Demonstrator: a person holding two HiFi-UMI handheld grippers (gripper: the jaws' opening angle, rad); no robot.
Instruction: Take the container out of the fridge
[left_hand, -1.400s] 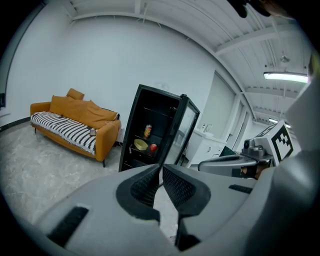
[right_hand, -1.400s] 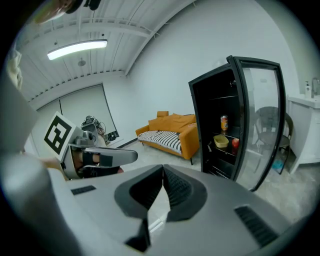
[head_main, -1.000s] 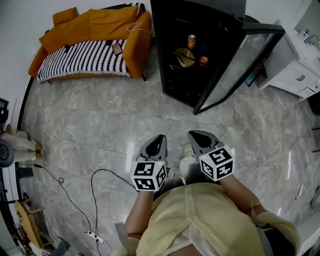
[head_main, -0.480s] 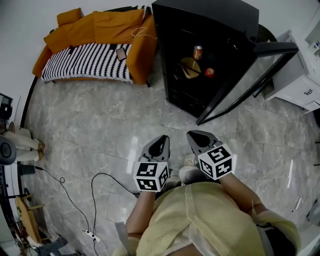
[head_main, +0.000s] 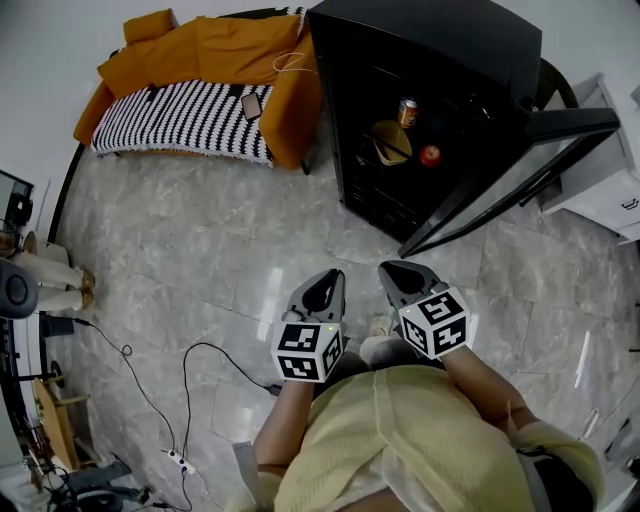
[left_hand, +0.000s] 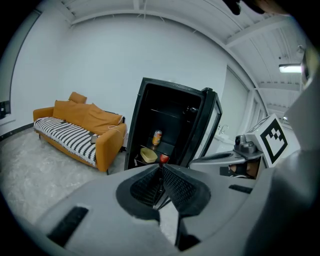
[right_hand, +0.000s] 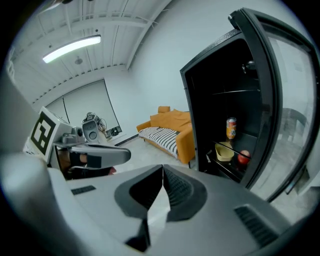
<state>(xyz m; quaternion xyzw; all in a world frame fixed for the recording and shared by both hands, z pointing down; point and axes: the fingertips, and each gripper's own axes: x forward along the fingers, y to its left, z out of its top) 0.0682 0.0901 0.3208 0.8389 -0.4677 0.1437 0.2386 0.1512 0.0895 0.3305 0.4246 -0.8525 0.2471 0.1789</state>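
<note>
A black fridge (head_main: 420, 90) stands with its glass door (head_main: 520, 170) swung open to the right. On a shelf inside sits a yellow container (head_main: 391, 141), with an orange can (head_main: 407, 111) behind it and a red apple (head_main: 431, 155) to its right. The same container (left_hand: 148, 154) (right_hand: 224, 151) shows in both gripper views. My left gripper (head_main: 325, 285) and right gripper (head_main: 395, 272) are held side by side near my body, well short of the fridge. Both are shut with nothing between the jaws.
An orange sofa (head_main: 200, 80) with a striped blanket and a phone on it stands left of the fridge. White cabinets (head_main: 610, 180) are to the right of the door. Cables (head_main: 190, 370) lie on the grey tiled floor at the left.
The fridge has drifted a little closer and rightward in the head view as I step toward it. Both grippers stay shut and keep their places.
</note>
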